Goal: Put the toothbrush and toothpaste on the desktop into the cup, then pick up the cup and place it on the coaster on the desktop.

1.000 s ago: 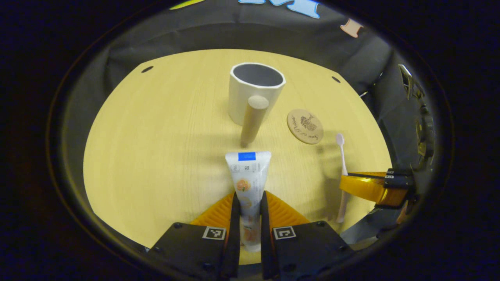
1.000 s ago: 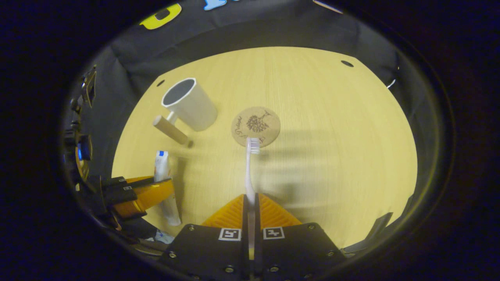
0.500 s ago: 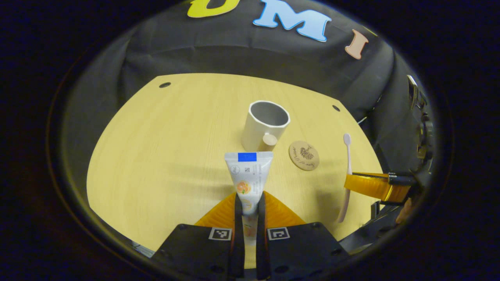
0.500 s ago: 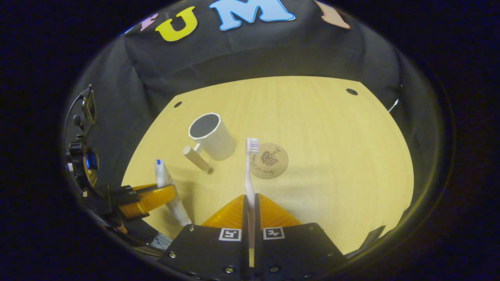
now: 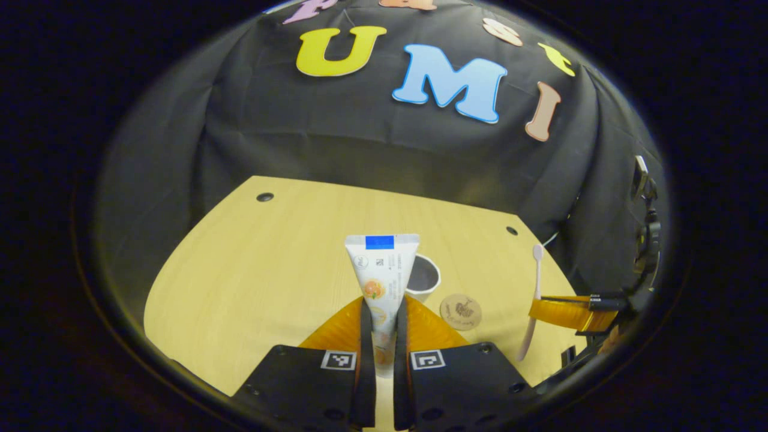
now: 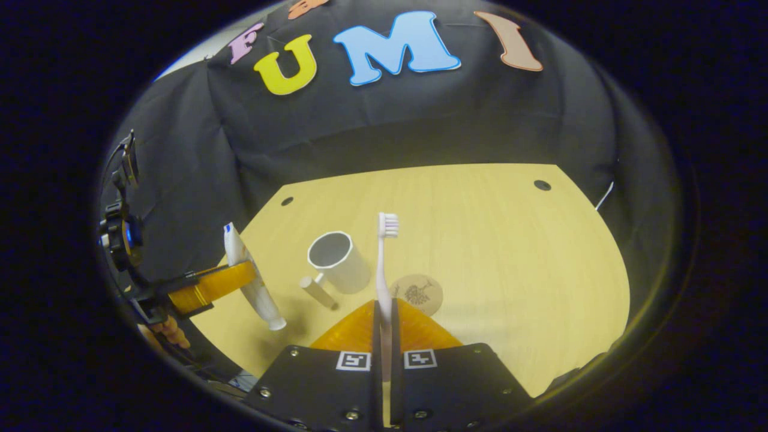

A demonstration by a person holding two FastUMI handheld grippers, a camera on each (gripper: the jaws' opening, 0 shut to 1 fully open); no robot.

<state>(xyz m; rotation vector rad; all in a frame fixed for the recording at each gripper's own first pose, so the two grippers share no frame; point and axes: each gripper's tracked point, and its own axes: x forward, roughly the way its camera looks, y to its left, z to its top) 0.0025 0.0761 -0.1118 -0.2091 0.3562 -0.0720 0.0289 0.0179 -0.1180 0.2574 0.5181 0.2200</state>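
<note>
1. Your left gripper (image 5: 379,327) is clamped on the toothpaste (image 5: 381,282), both fingers pressing its lower body; the tube stands up between them with its flat crimped end on top. In the right gripper view the same tube (image 6: 249,282) hangs tilted with its cap end down, clear of the desktop (image 6: 510,252).
2. Your right gripper (image 6: 384,324) is closed tight on the toothbrush (image 6: 384,270), gripping the handle low down, with the bristle head up and facing away from you. In the left gripper view that gripper (image 5: 567,312) sits near the surface's right edge, the brush (image 5: 534,294) upright in it.
3. The cup (image 6: 339,261) stands upright and empty on the surface, about midway between the front and back edges and left of centre in the right gripper view. Its round wooden handle (image 6: 317,291) sticks out toward the front-left.
4. In the left gripper view the cup (image 5: 423,279) is partly hidden behind the toothpaste.
5. The coaster (image 6: 417,294) lies flat just beside the cup, on its right and slightly nearer the front edge; the two look close but apart.
6. The right half of the surface is bare wood out to the right edge, and so is the strip behind the cup up to the back edge. The left half in the left gripper view is open too.
</note>
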